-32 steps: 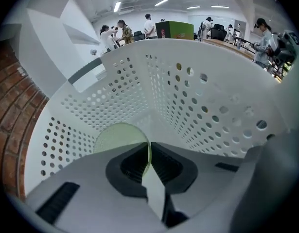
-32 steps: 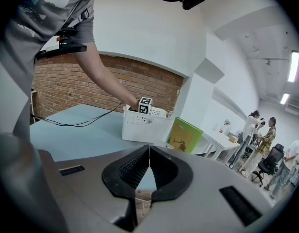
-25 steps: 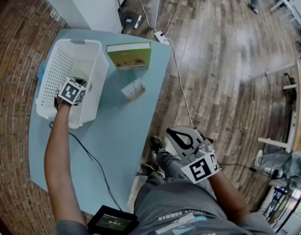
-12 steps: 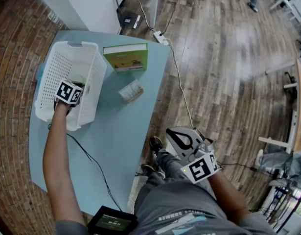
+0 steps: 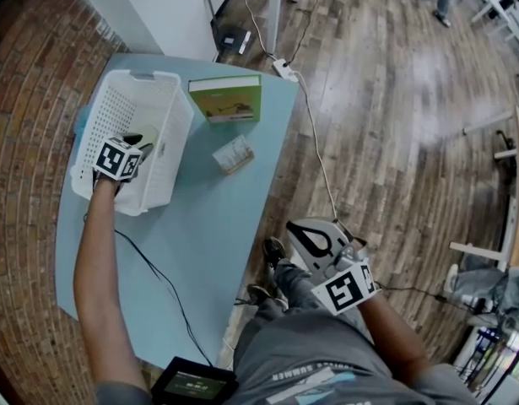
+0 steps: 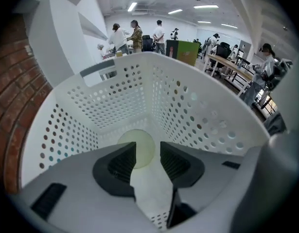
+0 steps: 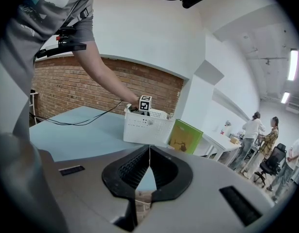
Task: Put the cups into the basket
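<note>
The white perforated basket point(image 5: 162, 91) stands at the far left of the blue table point(image 5: 208, 226). My left gripper point(image 5: 124, 146) reaches down into the basket point(image 6: 198, 115). Its jaws have just been opening and now stand apart, with no pad pressing on anything. A pale green cup point(image 6: 139, 144) rests on the basket floor just past the left gripper point(image 6: 148, 148); the same cup point(image 5: 146, 135) shows beside the marker cube. A small tan patterned cup-like object point(image 5: 233, 153) lies on the table right of the basket. My right gripper point(image 5: 314, 241) point(image 7: 149, 152) is shut and empty, off the table by the person's lap.
A green book point(image 5: 227, 98) lies right of the basket, and a black cable point(image 5: 158, 277) runs across the table to a black device point(image 5: 191, 382) at the near edge. A power strip point(image 5: 284, 67) lies on the wooden floor. Several people stand at desks in the far room point(image 7: 261, 130).
The left gripper's marker cube has shifted slightly inside the basket, and more of the pale green cup shows beside it. The right gripper has stayed where it was.
</note>
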`<state>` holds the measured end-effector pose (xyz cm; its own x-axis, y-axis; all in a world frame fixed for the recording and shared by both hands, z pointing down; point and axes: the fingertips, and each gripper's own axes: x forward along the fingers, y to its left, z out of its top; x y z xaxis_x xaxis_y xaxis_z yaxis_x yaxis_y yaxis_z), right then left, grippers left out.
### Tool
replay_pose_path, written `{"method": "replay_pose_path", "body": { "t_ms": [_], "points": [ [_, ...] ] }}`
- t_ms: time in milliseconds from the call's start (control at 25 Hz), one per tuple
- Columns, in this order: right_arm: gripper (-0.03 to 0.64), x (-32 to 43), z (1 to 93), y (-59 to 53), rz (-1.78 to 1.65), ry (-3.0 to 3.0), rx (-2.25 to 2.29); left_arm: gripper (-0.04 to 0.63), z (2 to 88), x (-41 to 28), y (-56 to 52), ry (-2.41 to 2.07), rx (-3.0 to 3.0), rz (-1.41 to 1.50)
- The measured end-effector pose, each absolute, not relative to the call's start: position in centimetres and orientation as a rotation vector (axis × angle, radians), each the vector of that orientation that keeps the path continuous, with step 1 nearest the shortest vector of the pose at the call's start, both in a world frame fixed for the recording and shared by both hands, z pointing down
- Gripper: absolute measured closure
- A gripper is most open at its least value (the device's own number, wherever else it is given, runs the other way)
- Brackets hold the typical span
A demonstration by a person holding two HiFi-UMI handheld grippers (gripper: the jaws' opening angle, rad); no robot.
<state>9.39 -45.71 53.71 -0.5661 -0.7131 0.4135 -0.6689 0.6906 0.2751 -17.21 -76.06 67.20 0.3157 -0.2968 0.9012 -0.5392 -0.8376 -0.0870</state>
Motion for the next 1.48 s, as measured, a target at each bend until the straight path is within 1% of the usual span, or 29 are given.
{"method": "replay_pose_path", "body": {
  "t_ms": [160,360,400,440,480,800,920,1040,1280,1480],
  "points": [
    [0.603,8.3,52.4,-45.2,-0.147,-2.438,1.058,0.454,62.4,-17.1,-75.2,-0.861,2.469,1.503],
    [0.603,6.2,49.8,-44.1,-0.166,-2.522,1.053,0.456,54.6,-16.8,-71.8,-1.012,2.709,1.361],
    [0.604,5.7,49.3,-43.7,-0.179,-2.535,1.047,0.500,53.1,-16.8,-70.7,-1.043,2.756,1.328],
    [0.604,5.2,48.7,-43.4,-0.193,-2.545,1.039,0.572,51.7,-17.0,-69.5,-1.072,2.800,1.294],
    [0.604,4.8,48.2,-43.0,-0.209,-2.552,1.031,0.595,50.4,-17.2,-68.2,-1.097,2.841,1.259],
    [0.604,1.2,45.0,-40.0,-0.321,-2.609,0.977,0.595,42.1,-18.0,-56.9,-1.232,3.100,1.057],
    [0.604,-0.3,44.1,-38.9,-0.349,-2.632,0.946,0.595,39.7,-18.5,-53.2,-1.257,3.175,1.067],
    [0.604,-1.9,43.1,-37.7,-0.386,-2.651,0.917,0.595,38.4,-19.6,-50.0,-1.295,3.202,1.103],
    [0.604,-4.0,41.5,-35.8,-0.444,-2.668,0.879,0.595,36.0,-22.9,-43.3,-1.416,3.211,1.045],
    [0.604,-5.2,40.4,-33.4,-0.453,-2.672,0.866,0.595,35.7,-26.2,-37.7,-1.493,3.117,1.028]
  ]
}}
